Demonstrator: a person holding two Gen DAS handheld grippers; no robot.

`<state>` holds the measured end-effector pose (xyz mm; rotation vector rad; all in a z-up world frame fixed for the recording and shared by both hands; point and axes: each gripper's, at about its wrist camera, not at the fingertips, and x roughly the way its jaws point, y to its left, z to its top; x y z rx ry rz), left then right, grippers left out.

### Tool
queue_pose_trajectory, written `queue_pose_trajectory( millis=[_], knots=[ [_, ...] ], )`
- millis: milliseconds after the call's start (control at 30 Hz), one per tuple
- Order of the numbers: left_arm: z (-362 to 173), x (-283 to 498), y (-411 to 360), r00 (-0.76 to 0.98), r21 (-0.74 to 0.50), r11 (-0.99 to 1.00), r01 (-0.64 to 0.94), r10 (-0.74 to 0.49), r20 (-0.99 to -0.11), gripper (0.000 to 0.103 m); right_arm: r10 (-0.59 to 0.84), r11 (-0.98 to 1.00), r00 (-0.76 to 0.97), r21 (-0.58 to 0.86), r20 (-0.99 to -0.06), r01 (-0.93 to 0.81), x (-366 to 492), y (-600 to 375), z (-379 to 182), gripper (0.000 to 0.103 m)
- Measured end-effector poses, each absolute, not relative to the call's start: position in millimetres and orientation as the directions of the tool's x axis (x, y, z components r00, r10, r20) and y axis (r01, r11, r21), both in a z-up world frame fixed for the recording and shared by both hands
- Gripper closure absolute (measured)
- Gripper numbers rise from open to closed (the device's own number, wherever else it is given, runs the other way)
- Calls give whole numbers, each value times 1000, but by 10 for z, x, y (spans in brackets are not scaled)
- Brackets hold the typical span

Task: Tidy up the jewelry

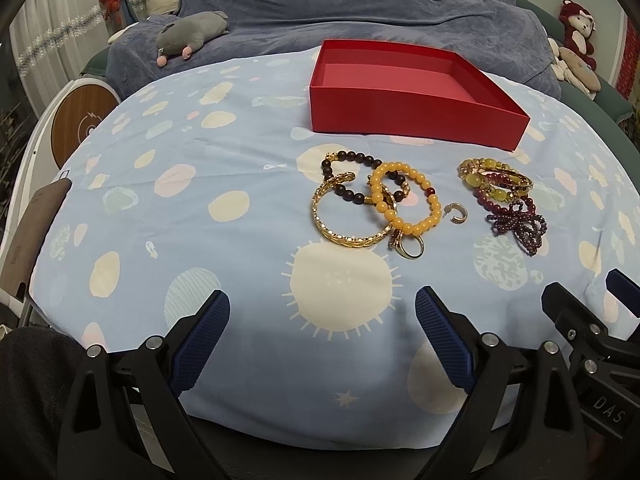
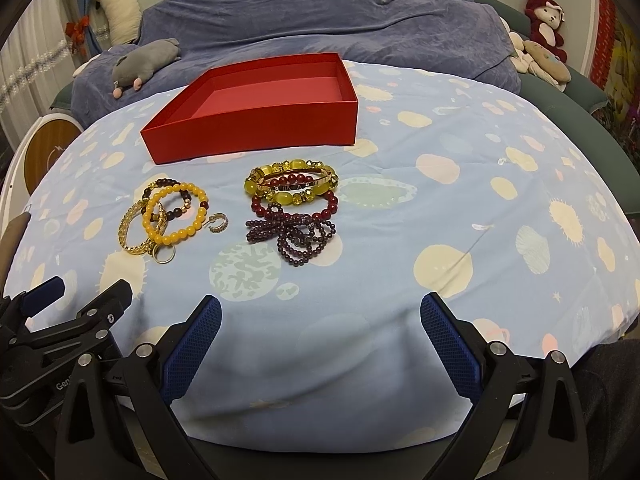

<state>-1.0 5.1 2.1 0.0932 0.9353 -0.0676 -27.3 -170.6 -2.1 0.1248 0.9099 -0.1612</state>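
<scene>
Two blue-padded grippers sit closest to the cameras, low over the near edge of a pale blue patterned cloth (image 1: 192, 184): the left gripper (image 1: 322, 312) and the right gripper (image 2: 320, 316) both have their jaws spread wide and hold nothing. Beyond them the jewelry lies on the cloth in two loose heaps, set a little apart. On the left side, an orange bead bracelet (image 1: 404, 200) overlaps a dark bead bracelet (image 1: 352, 172) and a gold bangle (image 1: 344, 224), with a ring (image 1: 412, 247) touching the heap's near edge and a small hoop earring (image 1: 458, 213) just beside it. On the right side, a yellow-green bead bracelet (image 2: 290, 184) rests on a red bead bracelet (image 2: 296, 204), and a tangle of purple beads (image 2: 298, 238) lies against them. Behind both heaps stands an open red box (image 2: 256, 128), apparently empty, so sorting has probably not begun. Risks from here: because pieces overlap, closing on one bracelet may drag its neighbours along or scatter them; the ring and earring are small and could slip from the pads; the purple strand could snag and trail; the soft cloth may bunch into the jaws.
</scene>
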Motion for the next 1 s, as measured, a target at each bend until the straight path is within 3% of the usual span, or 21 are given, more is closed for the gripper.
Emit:
queue_pose_trajectory(
  millis=[1000],
  knots=[
    [23,-25,69,590,52,994,99,-16,-807,13,-89,980,603,38,-792,194,-290,-1703,-14,7]
  ],
)
